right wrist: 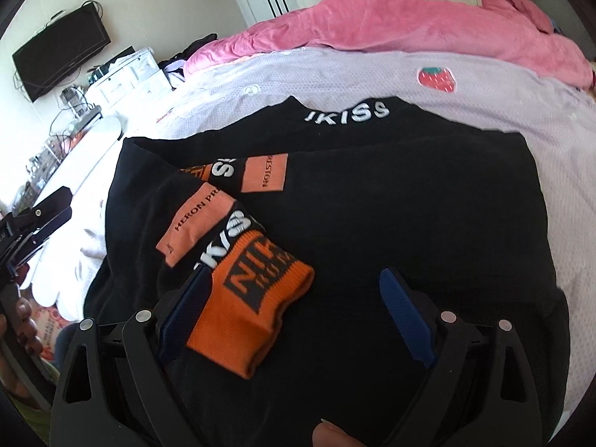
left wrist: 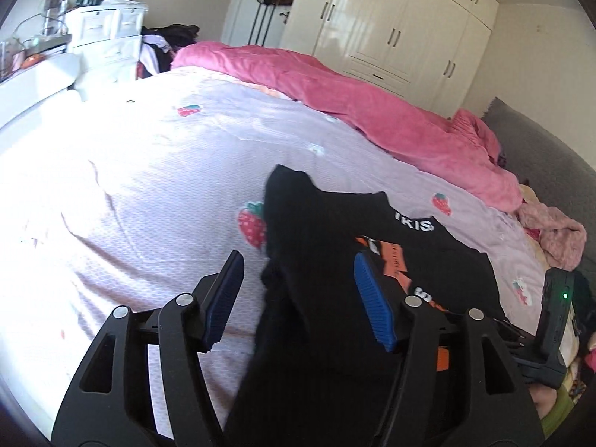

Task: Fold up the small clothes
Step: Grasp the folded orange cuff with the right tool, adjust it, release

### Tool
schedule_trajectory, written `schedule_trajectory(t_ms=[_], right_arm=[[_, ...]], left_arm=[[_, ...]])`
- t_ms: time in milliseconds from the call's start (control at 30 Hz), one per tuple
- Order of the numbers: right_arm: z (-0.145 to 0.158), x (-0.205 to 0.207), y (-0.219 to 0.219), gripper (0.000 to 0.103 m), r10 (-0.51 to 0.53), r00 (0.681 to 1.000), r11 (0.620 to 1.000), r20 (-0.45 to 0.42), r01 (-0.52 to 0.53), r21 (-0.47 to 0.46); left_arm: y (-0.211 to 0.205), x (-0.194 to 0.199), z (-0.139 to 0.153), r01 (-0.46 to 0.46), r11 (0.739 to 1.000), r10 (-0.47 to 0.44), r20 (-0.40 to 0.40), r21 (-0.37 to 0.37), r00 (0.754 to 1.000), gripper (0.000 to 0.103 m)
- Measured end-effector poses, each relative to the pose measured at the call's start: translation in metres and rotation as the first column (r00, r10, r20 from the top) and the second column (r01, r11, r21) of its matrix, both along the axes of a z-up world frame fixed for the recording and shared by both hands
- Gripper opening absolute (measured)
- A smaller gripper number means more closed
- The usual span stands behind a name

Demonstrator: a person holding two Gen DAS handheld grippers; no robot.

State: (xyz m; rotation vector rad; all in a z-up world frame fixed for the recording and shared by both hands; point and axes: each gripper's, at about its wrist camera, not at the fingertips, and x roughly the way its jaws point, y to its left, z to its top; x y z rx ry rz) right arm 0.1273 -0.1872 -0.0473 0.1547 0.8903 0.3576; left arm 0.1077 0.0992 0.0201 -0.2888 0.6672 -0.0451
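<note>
A black top (right wrist: 409, 205) with white "IKISS" lettering on the collar and orange patches lies flat on the bed. In the right wrist view its sleeve is folded over the body, ending in an orange cuff (right wrist: 246, 316). My right gripper (right wrist: 294, 316) is open just above the garment, the cuff against its left finger. In the left wrist view the left gripper (left wrist: 298, 298) is open, and a black sleeve (left wrist: 298, 260) rises between its fingers without being pinched. The right gripper also shows at the right edge there (left wrist: 551, 316).
The bed has a lilac sheet (left wrist: 149, 186) with strawberry prints. A bunched pink duvet (left wrist: 372, 111) lies along the far side. A pink garment (left wrist: 555, 231) sits at the right. White drawers (left wrist: 108, 33), a wardrobe (left wrist: 391, 18) and a wall TV (right wrist: 59, 52) stand beyond.
</note>
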Motion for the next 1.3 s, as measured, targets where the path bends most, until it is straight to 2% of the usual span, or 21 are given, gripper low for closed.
schedule_trajectory(t_ms=[67, 133, 167, 233, 333, 367, 500, 633, 767, 867, 967, 1033, 1133, 1300], right_arm=[[-0.002, 0.003, 0.006, 0.077, 0.017, 1.0, 1.0, -0.004, -0.017, -0.004], [-0.003, 0.003, 0.014, 0.071, 0.041, 0.999, 0.999, -0.002, -0.041, -0.016], [-0.004, 0.002, 0.017, 0.06, 0.051, 0.999, 0.998, 0.002, -0.051, -0.024], [-0.005, 0.0, 0.024, 0.049, 0.078, 0.997, 0.996, 0.005, -0.078, -0.033], [-0.004, -0.004, 0.029, 0.022, 0.089, 0.996, 0.995, 0.029, -0.087, -0.043], [-0.004, -0.003, 0.029, 0.016, 0.089, 0.996, 0.995, 0.031, -0.088, -0.041], [0.015, -0.008, 0.027, 0.014, 0.099, 0.99, 0.995, 0.101, -0.097, -0.026], [0.06, -0.008, 0.012, 0.014, 0.07, 0.972, 0.997, 0.223, -0.075, 0.013], [0.093, 0.0, -0.011, 0.014, 0.009, 0.952, 1.0, 0.307, -0.015, 0.017], [0.103, 0.009, -0.03, 0.014, -0.045, 0.941, 0.999, 0.336, 0.052, -0.014], [0.097, 0.021, -0.044, 0.014, -0.094, 0.94, 0.989, 0.328, 0.127, -0.08], [0.085, 0.031, -0.053, 0.014, -0.116, 0.95, 0.981, 0.291, 0.156, -0.118], [0.065, 0.039, -0.062, 0.014, -0.141, 0.959, 0.976, 0.248, 0.177, -0.13], [0.047, 0.039, -0.063, 0.015, -0.153, 0.961, 0.97, 0.231, 0.19, -0.15]], left_arm=[[0.01, 0.001, -0.002, -0.019, 1.0, 0.019, -0.007, -0.007, 1.0, 0.056], [0.019, 0.0, -0.003, -0.032, 0.999, 0.032, -0.009, -0.016, 0.999, 0.056], [0.024, 0.0, -0.004, -0.038, 0.999, 0.038, -0.013, -0.024, 0.999, 0.056], [0.029, 0.0, -0.005, -0.045, 0.998, 0.044, -0.016, -0.034, 0.999, 0.056], [0.037, -0.002, -0.007, -0.061, 0.997, 0.06, -0.02, -0.049, 0.998, 0.058], [0.037, -0.002, -0.007, -0.064, 0.997, 0.063, -0.019, -0.051, 0.998, 0.059], [0.04, -0.003, -0.006, -0.075, 0.996, 0.074, -0.015, -0.054, 0.997, 0.06], [0.04, -0.002, -0.006, -0.074, 0.996, 0.073, -0.017, -0.057, 0.997, 0.06], [0.037, -0.002, -0.007, -0.069, 0.996, 0.068, -0.019, -0.054, 0.998, 0.06], [0.036, -0.001, -0.008, -0.066, 0.996, 0.065, -0.021, -0.052, 0.998, 0.06], [0.032, 0.0, -0.009, -0.057, 0.997, 0.056, -0.026, -0.047, 0.998, 0.06], [0.029, 0.001, -0.01, -0.052, 0.998, 0.051, -0.029, -0.043, 0.998, 0.06], [0.026, 0.002, -0.012, -0.045, 0.998, 0.044, -0.035, -0.035, 0.998, 0.06], [0.017, 0.005, -0.016, -0.028, 0.999, 0.027, -0.047, -0.02, 0.999, 0.06]])
